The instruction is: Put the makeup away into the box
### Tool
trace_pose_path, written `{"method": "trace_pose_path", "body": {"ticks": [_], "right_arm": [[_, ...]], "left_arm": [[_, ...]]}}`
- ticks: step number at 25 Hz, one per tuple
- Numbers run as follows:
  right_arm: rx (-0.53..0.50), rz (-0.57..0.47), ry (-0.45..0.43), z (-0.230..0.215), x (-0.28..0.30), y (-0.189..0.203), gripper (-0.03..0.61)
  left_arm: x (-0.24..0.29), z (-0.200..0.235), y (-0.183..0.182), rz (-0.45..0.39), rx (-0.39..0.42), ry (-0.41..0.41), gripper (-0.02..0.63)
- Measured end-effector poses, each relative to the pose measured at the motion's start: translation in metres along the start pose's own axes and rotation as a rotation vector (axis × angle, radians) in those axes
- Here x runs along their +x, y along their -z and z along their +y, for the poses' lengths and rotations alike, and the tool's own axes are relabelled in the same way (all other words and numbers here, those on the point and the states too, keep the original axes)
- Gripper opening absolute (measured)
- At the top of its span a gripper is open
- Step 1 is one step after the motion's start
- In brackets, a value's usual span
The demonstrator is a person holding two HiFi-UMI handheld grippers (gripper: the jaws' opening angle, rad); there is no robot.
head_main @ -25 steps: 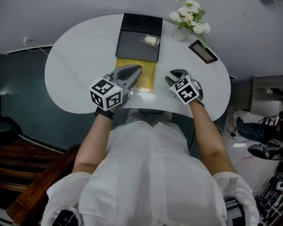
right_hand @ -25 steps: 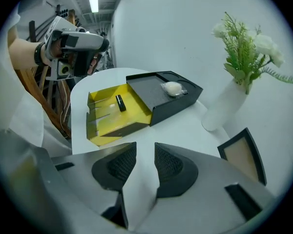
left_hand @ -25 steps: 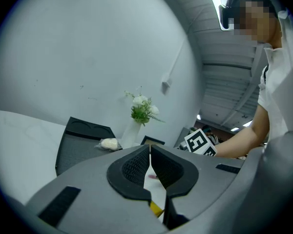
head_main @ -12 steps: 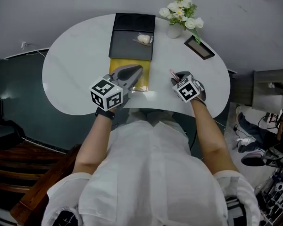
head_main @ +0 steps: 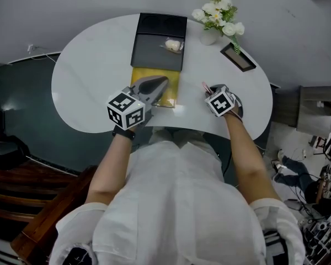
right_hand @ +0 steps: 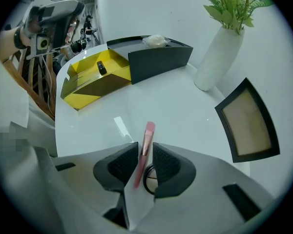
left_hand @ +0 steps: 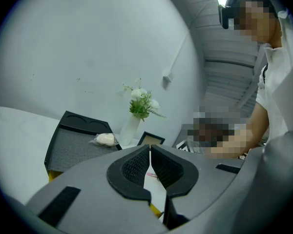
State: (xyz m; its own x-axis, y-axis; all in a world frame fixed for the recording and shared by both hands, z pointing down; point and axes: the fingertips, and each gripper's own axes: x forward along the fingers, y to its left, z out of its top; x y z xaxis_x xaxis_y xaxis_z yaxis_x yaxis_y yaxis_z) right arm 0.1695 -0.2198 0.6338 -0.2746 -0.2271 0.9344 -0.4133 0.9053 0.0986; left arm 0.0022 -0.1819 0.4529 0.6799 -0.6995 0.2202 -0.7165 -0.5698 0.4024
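A slim pink makeup stick (right_hand: 149, 129) lies on the white table (head_main: 88, 81), and its tip shows by the cube in the head view (head_main: 204, 86). My right gripper (right_hand: 145, 152) points steeply down over it. Its jaws are closing with the stick between them, and a narrow gap remains at the pads. My left gripper (head_main: 164, 81) hovers shut and empty above the open yellow box (head_main: 174, 91), which holds a small black item (right_hand: 102, 68). Behind the box sits a black tray (head_main: 154, 46) with a bagged white puff (head_main: 173, 46).
A white vase of flowers (head_main: 211, 36) and a small dark-framed picture (head_main: 237, 57) stand at the table's back right, close to the right gripper. A round ringed item (right_hand: 149, 178) lies under the right jaws. The table edge curves just below both hands.
My right gripper has moved right and down, tipping steeply over the pink stick, which now sits between its jaws. The left gripper has stayed over the yellow box.
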Motion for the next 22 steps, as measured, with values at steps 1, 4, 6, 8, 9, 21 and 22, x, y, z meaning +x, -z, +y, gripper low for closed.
{"method": "trace_pose_path", "body": {"ticks": [1,4,6,8,9,21,22], "right_arm": [[0.010,0.015,-0.006,0.001,0.002,0.003,0.088],[-0.002,0.023,-0.004,0.000,0.004,0.000,0.078],[-0.003,0.028,-0.009,0.000,0.005,0.000,0.072],[0.014,0.048,-0.028,0.003,0.008,0.005,0.067],[0.013,0.051,-0.031,0.004,0.008,0.005,0.064],[-0.027,0.076,-0.015,0.005,0.007,-0.001,0.048],[-0.008,0.098,-0.027,0.007,0.008,0.005,0.048]], "left_arm": [[-0.001,0.001,0.000,0.000,-0.002,-0.002,0.023],[-0.003,0.005,0.001,-0.002,-0.008,-0.008,0.023],[-0.004,0.007,0.001,-0.004,-0.010,-0.011,0.023],[-0.006,0.009,0.001,-0.007,-0.011,-0.014,0.023],[-0.007,0.010,0.001,-0.009,-0.012,-0.015,0.023],[-0.023,0.017,-0.001,-0.029,-0.017,-0.029,0.023],[-0.024,0.017,-0.001,-0.031,-0.017,-0.032,0.023]]}}
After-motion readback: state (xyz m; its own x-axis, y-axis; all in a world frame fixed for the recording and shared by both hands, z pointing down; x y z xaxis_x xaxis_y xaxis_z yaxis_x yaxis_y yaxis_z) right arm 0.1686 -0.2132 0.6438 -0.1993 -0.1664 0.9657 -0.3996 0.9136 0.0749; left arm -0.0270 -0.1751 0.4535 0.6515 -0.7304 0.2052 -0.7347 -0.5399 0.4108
